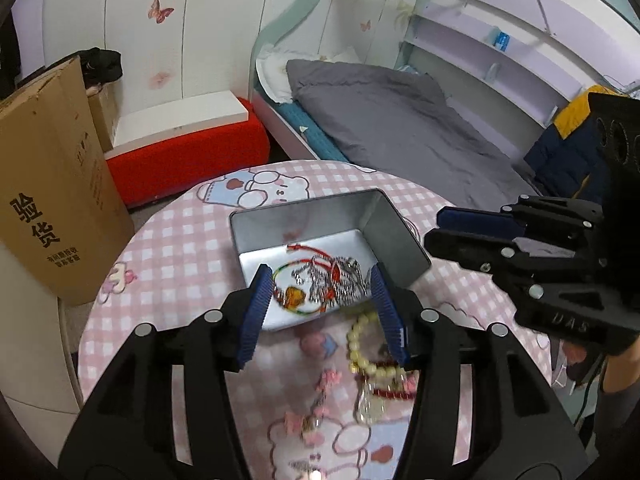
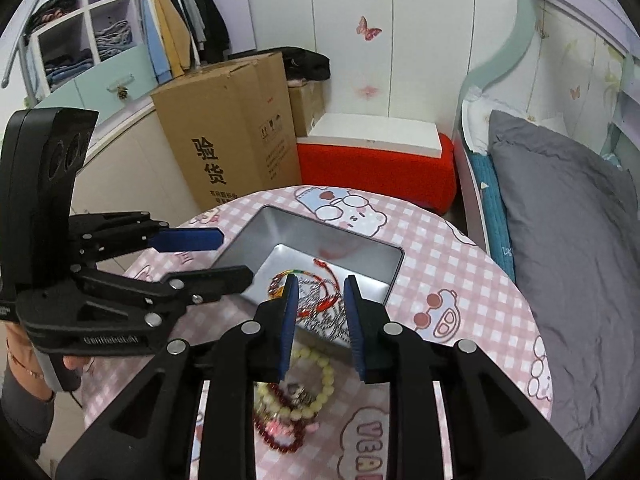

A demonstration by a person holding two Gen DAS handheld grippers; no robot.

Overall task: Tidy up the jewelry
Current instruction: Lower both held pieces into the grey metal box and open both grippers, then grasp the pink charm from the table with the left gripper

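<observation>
Worktop (image 1: pixel 168 248): round, pink-check cartoon cloth; carries everything listed below.

Metal tin (image 1: pixel 384 224): open, rigid, smooth-walled; stands mid-worktop. Already holds a tangle of red and multicoloured cords (image 1: pixel 308 276) and silver chain (image 1: pixel 348 276). Judged light and apt to slide if nudged.

Left gripper (image 1: pixel 320 312): jaws released, empty, hovering over the tin's near edge.

Right gripper (image 2: pixel 320 320): jaws parted, narrower gap, nothing between them; poised above the tin's near wall.

Cream bead bracelet (image 1: pixel 360 344): loose on the cloth just in front of the tin. Light, limp, beads likely slippery; best pinched across a single strand.

Dark red bead bracelet (image 2: pixel 276 436): lying against the cream one, partly overlapped; may drag along if strands snag.

Pink flower chain (image 1: pixel 320 400): nearer the camera, blurred; fine, probably fragile, take by its charms.
</observation>
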